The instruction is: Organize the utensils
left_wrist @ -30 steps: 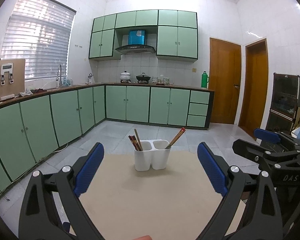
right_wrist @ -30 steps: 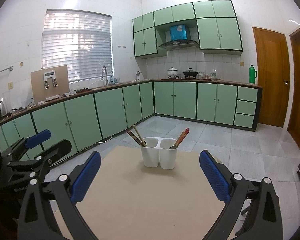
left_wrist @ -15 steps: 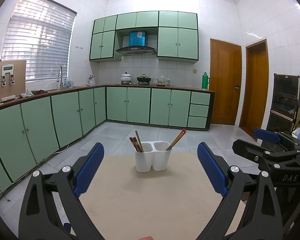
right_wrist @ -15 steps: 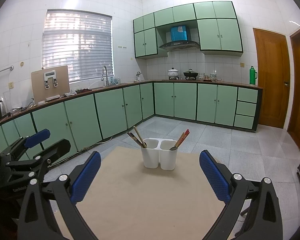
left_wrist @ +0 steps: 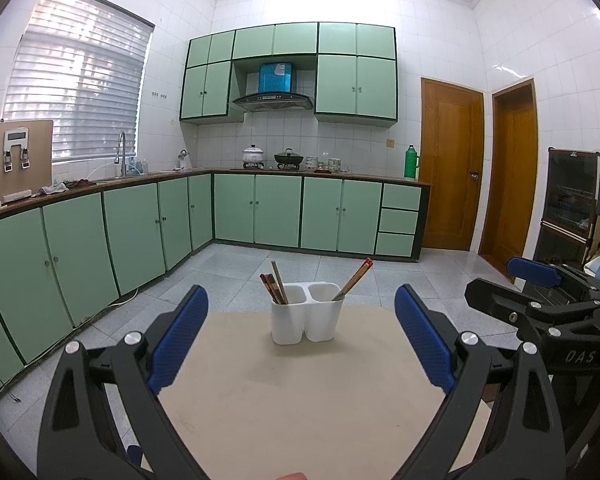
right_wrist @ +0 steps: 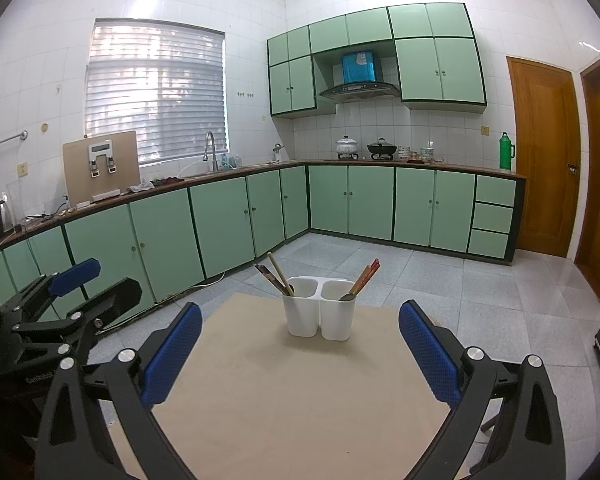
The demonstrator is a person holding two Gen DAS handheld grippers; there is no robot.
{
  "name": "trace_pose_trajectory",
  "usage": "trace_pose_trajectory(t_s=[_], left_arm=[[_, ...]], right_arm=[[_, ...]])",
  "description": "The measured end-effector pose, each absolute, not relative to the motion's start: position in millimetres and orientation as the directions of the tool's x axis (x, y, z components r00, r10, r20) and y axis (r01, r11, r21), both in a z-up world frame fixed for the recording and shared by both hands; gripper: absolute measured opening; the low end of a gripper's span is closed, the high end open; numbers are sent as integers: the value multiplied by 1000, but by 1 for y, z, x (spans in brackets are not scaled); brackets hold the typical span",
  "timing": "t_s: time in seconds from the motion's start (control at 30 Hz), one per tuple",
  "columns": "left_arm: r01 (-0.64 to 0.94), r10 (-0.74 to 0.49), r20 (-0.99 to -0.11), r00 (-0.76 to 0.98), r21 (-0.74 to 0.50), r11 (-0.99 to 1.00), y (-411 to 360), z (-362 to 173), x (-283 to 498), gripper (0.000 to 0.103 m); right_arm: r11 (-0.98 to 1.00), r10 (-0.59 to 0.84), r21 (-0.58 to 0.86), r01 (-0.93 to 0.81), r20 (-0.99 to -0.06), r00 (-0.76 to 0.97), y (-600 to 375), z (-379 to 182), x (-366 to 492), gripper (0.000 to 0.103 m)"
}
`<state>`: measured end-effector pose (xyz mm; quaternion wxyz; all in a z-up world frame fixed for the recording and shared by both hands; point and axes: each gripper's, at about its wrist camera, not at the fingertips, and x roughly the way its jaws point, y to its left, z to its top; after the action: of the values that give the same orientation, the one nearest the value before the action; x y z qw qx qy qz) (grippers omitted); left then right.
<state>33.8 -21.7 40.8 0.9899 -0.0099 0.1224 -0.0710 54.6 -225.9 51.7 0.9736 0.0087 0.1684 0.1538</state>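
Observation:
A white two-compartment utensil holder [left_wrist: 306,314] stands upright at the far middle of a beige table [left_wrist: 300,400]; it also shows in the right wrist view [right_wrist: 320,314]. Its left cup holds several chopsticks [left_wrist: 274,286], its right cup holds a spoon with a reddish-tipped handle [left_wrist: 356,278]. My left gripper [left_wrist: 300,338] is open and empty, held back from the holder. My right gripper [right_wrist: 300,346] is open and empty too, and shows at the right edge of the left wrist view [left_wrist: 540,292]. The left gripper shows at the left of the right wrist view [right_wrist: 60,304].
Green kitchen cabinets [left_wrist: 140,224] line the left and far walls under a countertop with a sink, pots and a green bottle [left_wrist: 410,162]. Two wooden doors [left_wrist: 452,176] are at the right. A dark cabinet [left_wrist: 572,208] stands at far right. Tiled floor surrounds the table.
Both grippers have drawn slightly back from the holder, which sits a little higher in view. Nothing was picked up or released.

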Motion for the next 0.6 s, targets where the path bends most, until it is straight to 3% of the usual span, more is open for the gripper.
trace_pose_trajectory(t_s=[0.6], left_arm=[[136, -141, -246, 959, -37, 990, -19, 41, 34, 92]], right_arm=[[953, 302, 69, -295, -325, 896, -225, 52, 55, 97]])
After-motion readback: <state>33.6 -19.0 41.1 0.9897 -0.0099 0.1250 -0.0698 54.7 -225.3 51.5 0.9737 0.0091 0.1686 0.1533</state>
